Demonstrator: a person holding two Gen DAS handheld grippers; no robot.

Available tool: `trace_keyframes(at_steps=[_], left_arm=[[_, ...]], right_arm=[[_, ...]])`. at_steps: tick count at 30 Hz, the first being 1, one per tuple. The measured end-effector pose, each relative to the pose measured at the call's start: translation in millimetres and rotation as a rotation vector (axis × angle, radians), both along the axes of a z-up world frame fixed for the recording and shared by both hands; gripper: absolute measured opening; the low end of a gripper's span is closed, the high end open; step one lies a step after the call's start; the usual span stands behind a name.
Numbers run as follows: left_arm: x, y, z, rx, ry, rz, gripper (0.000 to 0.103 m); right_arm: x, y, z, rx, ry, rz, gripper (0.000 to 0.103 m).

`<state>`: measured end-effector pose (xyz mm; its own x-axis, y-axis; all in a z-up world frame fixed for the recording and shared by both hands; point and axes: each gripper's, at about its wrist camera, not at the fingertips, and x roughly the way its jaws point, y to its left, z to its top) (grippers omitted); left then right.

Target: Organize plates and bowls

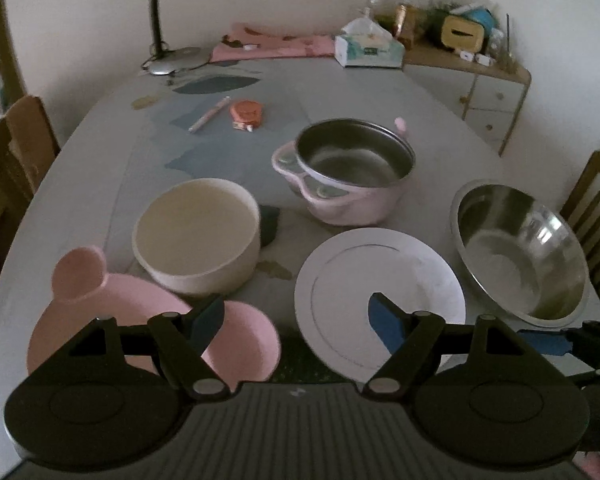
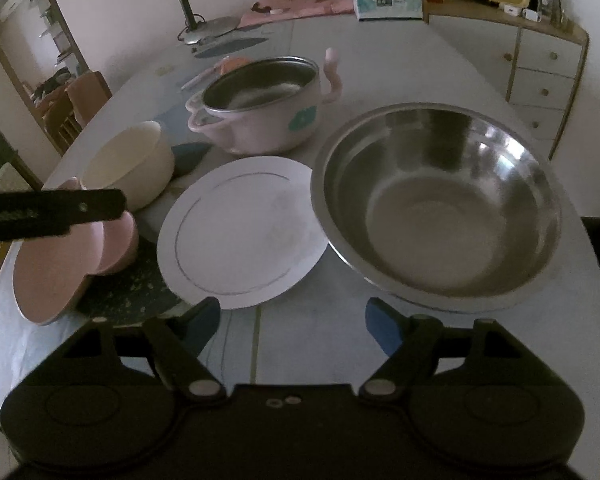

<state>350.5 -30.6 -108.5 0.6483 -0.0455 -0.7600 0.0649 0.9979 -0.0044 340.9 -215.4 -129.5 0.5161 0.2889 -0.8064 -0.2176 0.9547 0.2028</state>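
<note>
Both tongs gape empty — left tongs (image 1: 296,320) above a pink eared plate (image 1: 140,320), right tongs (image 2: 292,322) before a round white plate (image 2: 240,232) — beside a steel bowl (image 2: 440,200).

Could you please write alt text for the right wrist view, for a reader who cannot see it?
The open right gripper hovers over a table edge, empty, facing a white plate and a large steel bowl. Behind stand a pink steel-lined pot and a cream bowl; a pink plate lies left, under the left gripper's dark finger.
</note>
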Motion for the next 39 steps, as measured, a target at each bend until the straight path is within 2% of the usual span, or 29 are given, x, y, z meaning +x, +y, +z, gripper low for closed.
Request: trace_keyframes(at_steps=[9,12,17,22,28,39], left_arm=[[35.1,-5.2,-17.2,0.029,0.028,-0.043,0.078],[45.6,-9.0,-26.0,0.036,0.060,-0.072,0.064],[56.9,-19.9,-33.6,0.041,0.075,-0.123,0.060],[72.9,-24.9,-40.5,0.047,0.107,-0.142,0.043],[88.9,-25.8,-47.5,0.057,0.135,-0.149,0.041],[110.3,-17.3,-57.2,0.001,0.203,-0.138,0.032]], right_arm=[[13.7,0.3,-10.5,0.027,0.013,-0.009,0.073],[16.1,2.0,-10.2,0.037,0.005,-0.003,0.072],[18.8,3.4,-10.4,0.043,-0.001,-0.015,0.069],[12.9,-0.7,-13.6,0.080,0.045,-0.068,0.060],[9.7,-0.3,-18.6,0.101,0.053,-0.115,0.052],[22.1,-1.6,-25.5,0.145,0.070,-0.174,0.039]])
